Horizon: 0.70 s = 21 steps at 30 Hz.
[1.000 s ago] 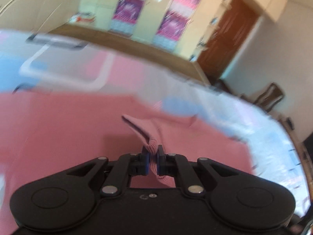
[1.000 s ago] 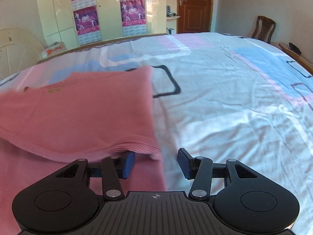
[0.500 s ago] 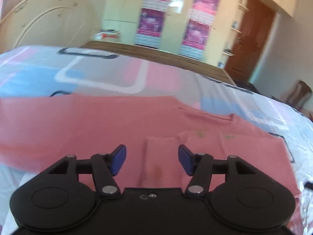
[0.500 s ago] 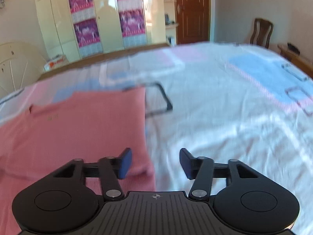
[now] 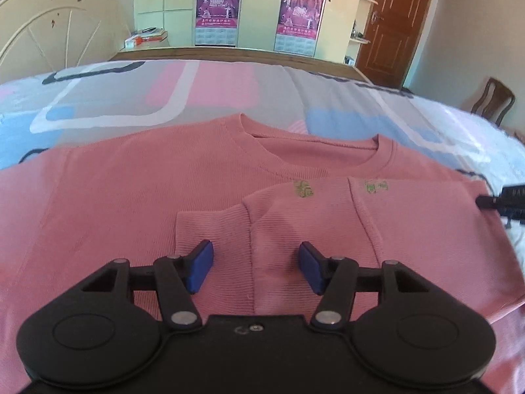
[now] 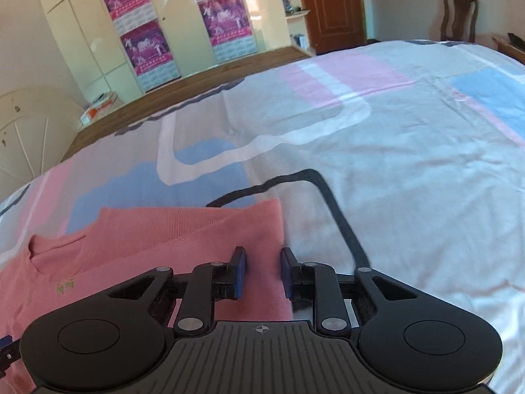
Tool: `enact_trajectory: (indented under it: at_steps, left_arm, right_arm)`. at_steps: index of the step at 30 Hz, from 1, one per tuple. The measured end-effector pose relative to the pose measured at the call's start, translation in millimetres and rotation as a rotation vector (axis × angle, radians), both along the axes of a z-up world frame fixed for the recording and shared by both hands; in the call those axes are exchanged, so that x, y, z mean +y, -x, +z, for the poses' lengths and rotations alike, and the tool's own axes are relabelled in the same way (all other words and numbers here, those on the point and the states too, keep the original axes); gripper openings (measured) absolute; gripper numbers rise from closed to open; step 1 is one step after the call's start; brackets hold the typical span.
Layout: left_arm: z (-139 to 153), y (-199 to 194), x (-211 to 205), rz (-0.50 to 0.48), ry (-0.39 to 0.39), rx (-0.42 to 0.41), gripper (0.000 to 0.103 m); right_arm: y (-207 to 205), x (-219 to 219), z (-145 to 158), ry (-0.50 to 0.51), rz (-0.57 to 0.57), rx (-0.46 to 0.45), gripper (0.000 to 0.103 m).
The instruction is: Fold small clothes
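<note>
Patterned bedsheet (image 6: pixel 393 124), purple posters (image 5: pixel 218 3) on cream wardrobes, brown door (image 5: pixel 393 23), wooden chair (image 6: pixel 457 16), perhaps books (image 5: pixel 146 36).

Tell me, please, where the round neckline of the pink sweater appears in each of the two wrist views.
Left wrist: the neckline is above centre, beyond the folded-in sleeves.
Right wrist: the neckline is at the lower left edge, left of the fingers.
Shared landmark: the brown door at the top right of both views.

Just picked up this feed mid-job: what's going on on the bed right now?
A person with a handheld gripper in each hand is folding a pink top laid flat on the patterned bed sheet. One sleeve already lies folded across the front. The left gripper hovers over it, jaws open and empty. The right gripper, jaws just closing, straddles the top's right edge without pinching it yet.
</note>
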State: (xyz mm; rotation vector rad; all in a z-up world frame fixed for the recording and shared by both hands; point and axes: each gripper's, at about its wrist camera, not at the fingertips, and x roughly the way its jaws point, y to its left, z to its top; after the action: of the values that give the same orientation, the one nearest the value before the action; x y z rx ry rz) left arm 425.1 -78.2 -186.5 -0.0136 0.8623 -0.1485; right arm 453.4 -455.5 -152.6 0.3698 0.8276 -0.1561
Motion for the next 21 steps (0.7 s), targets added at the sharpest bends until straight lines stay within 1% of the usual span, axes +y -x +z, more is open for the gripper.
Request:
enact_trajectory:
  at_steps: [1,2,4,6,8,10,12,14,15,16,17,18,19,21]
  left_arm:
    - [0.0,1.2,-1.4,0.0,-0.008,-0.001,0.058]
    - [0.1,2.0,-2.4,0.001,-0.012,-0.003,0.059]
    - [0.1,3.1,-3.7,0.001,-0.021,-0.006,0.059]
    - [-0.3,3.3,-4.1,0.003,-0.027,-0.008,0.059]
    - [0.1,4.3,-6.1,-0.003,-0.047,-0.011,0.059]
    - [5.5,5.2,-5.2,0.004,-0.051,0.001,0.059]
    - [16.5,11.5,4.2,0.031,-0.025,-0.005,0.06]
    - [26.4,20.0,18.3,0.058,-0.013,-0.016,0.063]
    - [29.8,23.9,26.4,0.074,-0.011,-0.013,0.069]
    - [33.2,28.5,36.9,0.098,-0.006,-0.007,0.074]
    - [35.7,32.9,47.1,0.119,0.003,0.0,0.075]
    - [37.7,36.8,57.1,0.136,0.012,0.006,0.076]
    - [40.1,42.0,69.4,0.154,0.021,0.012,0.076]
    - [43.6,51.8,92.0,0.181,0.023,0.011,0.077]
  right_arm:
    - [-1.0,1.9,0.2,0.007,0.015,0.0,0.017]
    - [-0.7,4.3,0.2,0.032,0.034,0.0,0.013]
    - [3.9,4.1,-1.4,0.055,0.041,-0.01,0.01]
    - [7.2,2.6,-1.1,0.084,0.01,-0.024,0.009]
    - [9.7,11.1,-2.1,0.162,0.007,-0.033,0.009]
    - [13.1,15.2,-1.1,0.206,-0.027,-0.039,0.01]
    - [20.8,18.1,8.1,0.203,-0.024,-0.054,0.01]
    - [34.1,26.9,20.4,0.178,0.016,-0.077,0.011]
    - [39.7,34.5,25.1,0.156,0.052,-0.077,0.012]
    - [44.5,43.1,28.8,0.141,0.081,-0.076,0.018]
    - [48.2,53.0,31.6,0.133,0.107,-0.073,0.023]
    - [52.4,64.8,33.6,0.131,0.135,-0.066,0.036]
    - [56.8,77.5,35.3,0.13,0.159,-0.061,0.041]
    - [64.7,103.0,37.7,0.129,0.196,-0.054,0.041]
